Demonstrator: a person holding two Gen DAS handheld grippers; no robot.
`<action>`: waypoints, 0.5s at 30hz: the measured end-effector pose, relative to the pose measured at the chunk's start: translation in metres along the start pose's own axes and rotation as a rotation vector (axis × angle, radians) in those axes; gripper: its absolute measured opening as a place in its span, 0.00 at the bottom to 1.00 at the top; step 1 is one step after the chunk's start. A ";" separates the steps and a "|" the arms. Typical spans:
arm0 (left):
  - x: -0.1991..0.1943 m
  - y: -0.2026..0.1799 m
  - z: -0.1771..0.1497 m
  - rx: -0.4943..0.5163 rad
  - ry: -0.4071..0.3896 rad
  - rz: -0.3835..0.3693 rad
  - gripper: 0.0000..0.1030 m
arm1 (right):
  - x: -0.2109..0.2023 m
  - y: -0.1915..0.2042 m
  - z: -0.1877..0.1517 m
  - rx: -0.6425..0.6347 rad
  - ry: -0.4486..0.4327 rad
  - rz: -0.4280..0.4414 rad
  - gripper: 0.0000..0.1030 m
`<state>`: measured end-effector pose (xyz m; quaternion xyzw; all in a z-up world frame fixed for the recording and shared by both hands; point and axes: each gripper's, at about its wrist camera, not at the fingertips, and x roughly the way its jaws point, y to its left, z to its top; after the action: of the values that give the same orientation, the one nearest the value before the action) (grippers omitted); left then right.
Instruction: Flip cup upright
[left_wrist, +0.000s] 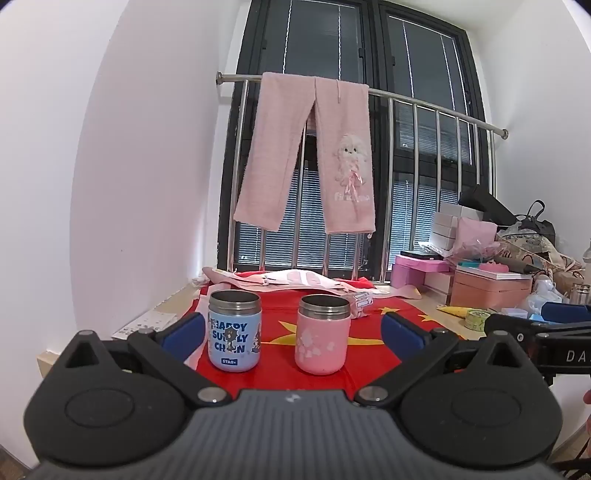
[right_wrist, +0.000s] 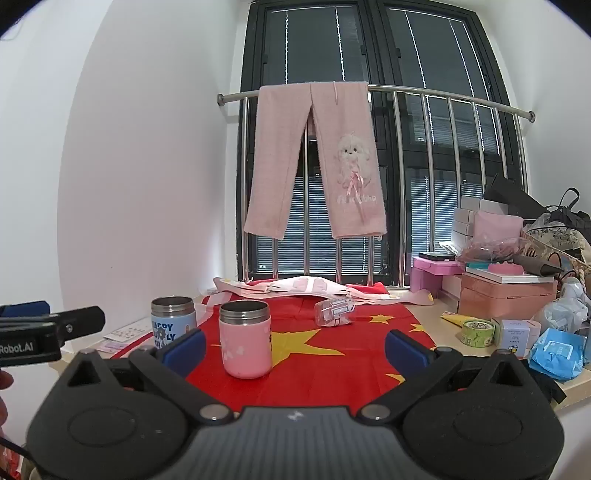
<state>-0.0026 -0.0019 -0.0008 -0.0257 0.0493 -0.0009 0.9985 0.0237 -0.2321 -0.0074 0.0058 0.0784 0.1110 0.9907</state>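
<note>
A blue cup (left_wrist: 235, 330) with cartoon print and a pink cup (left_wrist: 322, 334) both stand upright, steel rims up, side by side on a red cloth (left_wrist: 365, 354) with yellow stars. My left gripper (left_wrist: 293, 334) is open and empty, its blue pads in front of and either side of the two cups. In the right wrist view the pink cup (right_wrist: 245, 339) stands left of centre and the blue cup (right_wrist: 173, 320) behind it to the left. My right gripper (right_wrist: 295, 345) is open and empty, just short of the pink cup.
A small clear bottle (right_wrist: 333, 313) lies on its side on the cloth behind the cups. Pink boxes (right_wrist: 506, 295), a tape roll (right_wrist: 478, 332), a blue packet (right_wrist: 556, 352) and bags crowd the table's right side. Pink trousers (right_wrist: 314, 158) hang on a steel rail by the window.
</note>
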 end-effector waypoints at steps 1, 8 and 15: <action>-0.002 0.003 0.000 -0.001 0.000 0.000 1.00 | 0.000 0.000 0.000 0.003 0.001 0.000 1.00; -0.003 0.003 0.000 -0.001 0.000 0.000 1.00 | 0.000 -0.001 0.000 0.003 0.001 0.000 1.00; 0.002 0.000 0.000 -0.003 0.001 0.003 1.00 | 0.000 -0.001 0.000 0.001 0.001 0.001 1.00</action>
<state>-0.0010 -0.0021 -0.0009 -0.0274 0.0499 0.0007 0.9984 0.0243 -0.2327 -0.0078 0.0063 0.0792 0.1116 0.9906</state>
